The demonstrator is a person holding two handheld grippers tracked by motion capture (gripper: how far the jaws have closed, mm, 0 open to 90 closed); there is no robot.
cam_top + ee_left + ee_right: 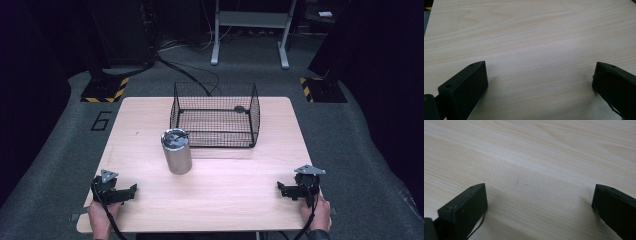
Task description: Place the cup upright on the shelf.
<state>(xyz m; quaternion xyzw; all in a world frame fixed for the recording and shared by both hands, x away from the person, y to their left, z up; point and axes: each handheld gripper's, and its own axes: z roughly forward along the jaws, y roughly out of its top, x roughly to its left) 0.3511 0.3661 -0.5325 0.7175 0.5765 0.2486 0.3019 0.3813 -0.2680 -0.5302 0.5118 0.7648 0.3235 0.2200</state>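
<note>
A silver metal cylinder [176, 151] with a shiny lid stands upright near the middle of the wooden table [150, 120]. Just behind it to the right sits a black wire basket [215, 115], with a small dark object on its floor at the far right. My left gripper [131, 192] rests at the table's front left, open, with bare wood between its jaws [540, 75]. At the front right, my right gripper [281, 188] is open too, its jaws wide apart over bare tabletop [540, 195]. A hand holds each one at the front edge.
The table stands on grey carpet with a painted "6" [101, 120] at the left. Behind it are a white metal frame [250, 30], cables on the floor and black stands with yellow-striped bases [104, 90].
</note>
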